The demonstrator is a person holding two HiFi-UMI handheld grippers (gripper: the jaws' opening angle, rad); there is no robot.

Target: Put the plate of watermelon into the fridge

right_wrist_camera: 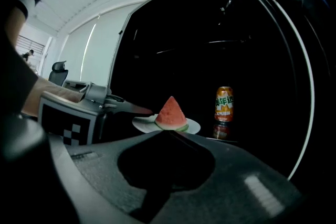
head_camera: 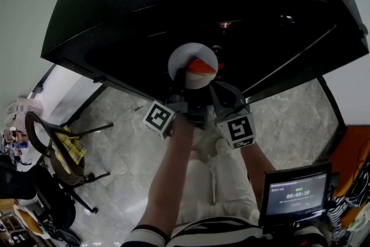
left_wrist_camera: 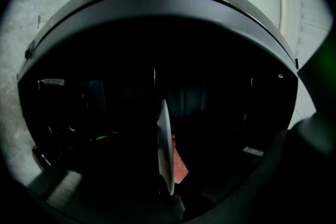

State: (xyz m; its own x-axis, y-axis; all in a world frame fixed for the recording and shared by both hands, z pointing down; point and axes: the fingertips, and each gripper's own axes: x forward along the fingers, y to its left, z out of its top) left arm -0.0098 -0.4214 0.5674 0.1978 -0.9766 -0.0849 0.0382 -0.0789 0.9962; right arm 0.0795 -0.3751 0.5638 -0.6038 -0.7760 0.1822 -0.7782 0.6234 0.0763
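Note:
A white plate (head_camera: 184, 58) carries a red watermelon wedge (head_camera: 201, 68) and hangs inside the dark fridge (head_camera: 144, 14) opening. My left gripper (head_camera: 180, 77) is shut on the plate's near rim. The left gripper view shows the plate (left_wrist_camera: 164, 144) edge-on, with the wedge (left_wrist_camera: 179, 164) beside it and the left gripper (left_wrist_camera: 167, 192) clamped at its bottom. In the right gripper view the plate (right_wrist_camera: 193, 125) and wedge (right_wrist_camera: 171, 113) float level above a dark shelf, with the left gripper (right_wrist_camera: 143, 110) on the rim. My right gripper (right_wrist_camera: 160, 132) is shut on nothing, just below the plate; the right gripper (head_camera: 216, 88) sits right of the plate.
An orange drink can (right_wrist_camera: 224, 104) stands on the fridge shelf right of the plate. The fridge door edge (right_wrist_camera: 302, 55) curves along the right. A chair with a yellow cloth (head_camera: 65, 150) stands on the marble floor at left; a small screen (head_camera: 295, 194) sits lower right.

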